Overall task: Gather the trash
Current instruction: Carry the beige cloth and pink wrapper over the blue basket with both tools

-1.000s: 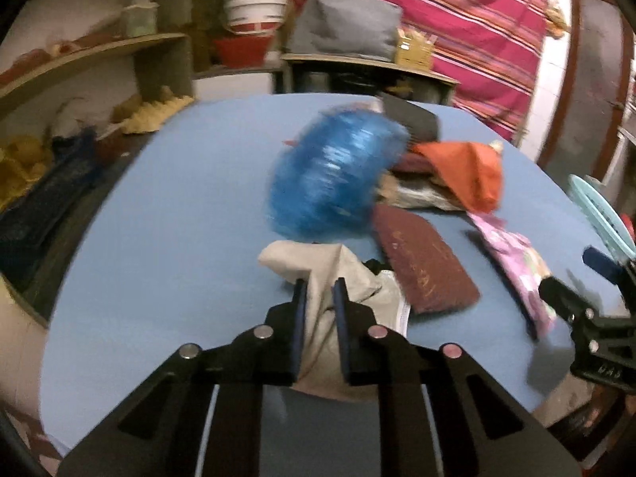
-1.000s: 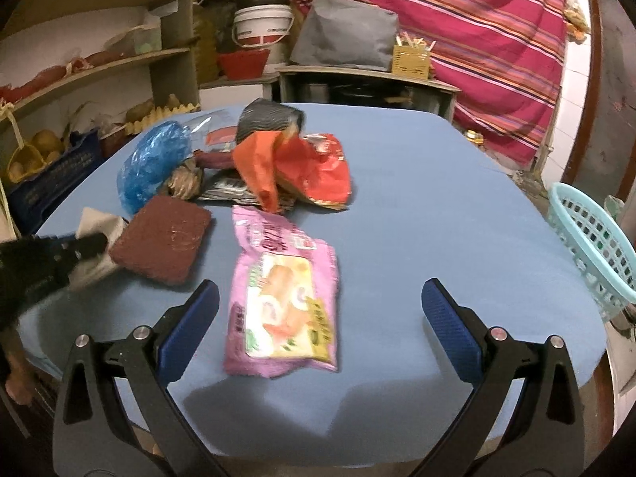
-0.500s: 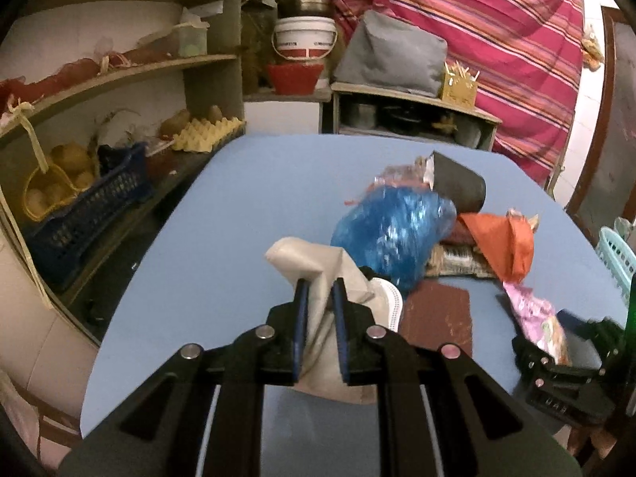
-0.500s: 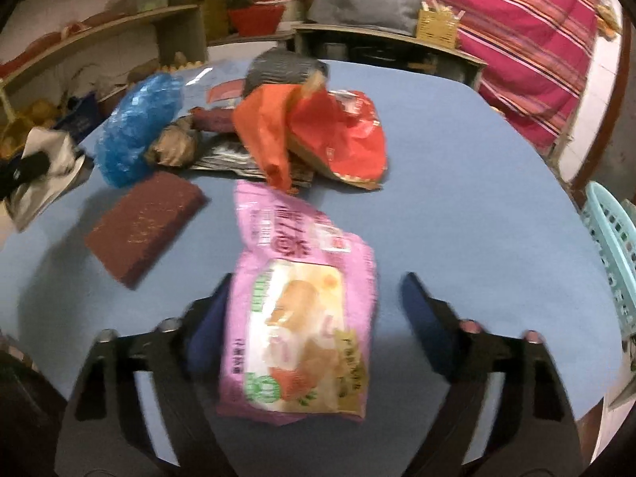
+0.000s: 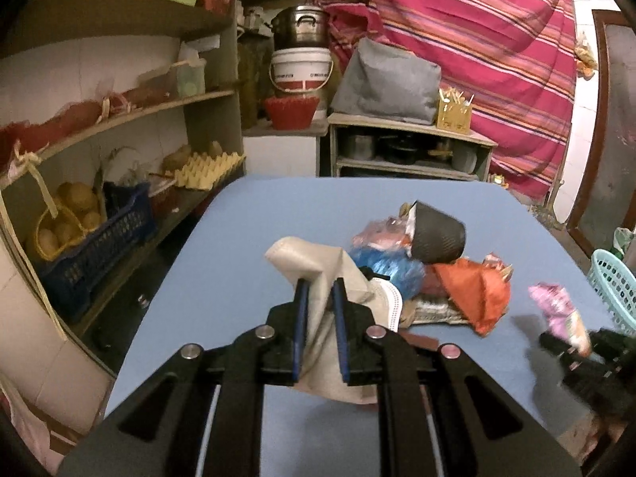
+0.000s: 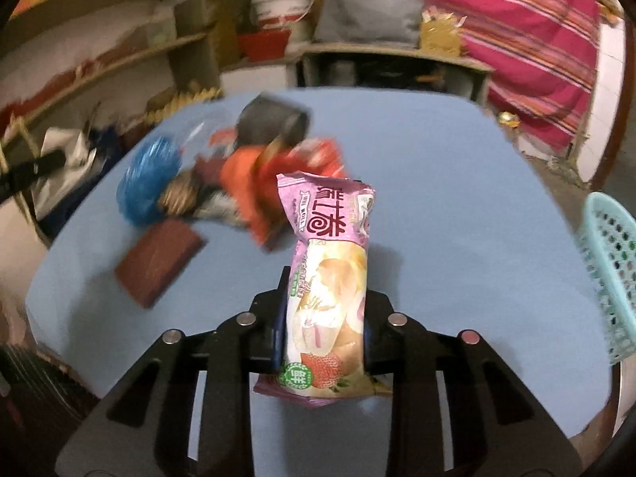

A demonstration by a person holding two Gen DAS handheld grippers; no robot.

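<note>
My left gripper [image 5: 320, 292] is shut on a beige crumpled wrapper [image 5: 314, 270] and holds it above the blue table [image 5: 246, 246]. My right gripper [image 6: 326, 278] is shut on a pink snack packet [image 6: 330, 246], lifted off the table; the packet also shows at the right of the left wrist view [image 5: 556, 306]. A trash pile lies on the table: a blue plastic bag [image 6: 149, 183], an orange-red bag [image 6: 254, 175], a black cup on its side [image 6: 274, 123] and a flat brown packet [image 6: 159, 262].
A turquoise basket [image 6: 612, 270] stands beyond the table's right edge. Shelves with egg trays and a blue crate [image 5: 95, 238] run along the left. A cabinet [image 5: 409, 151] and a striped curtain are behind the table.
My right gripper closed on the pink packet and lifted it off the table. My left gripper rose and drew back with the beige wrapper.
</note>
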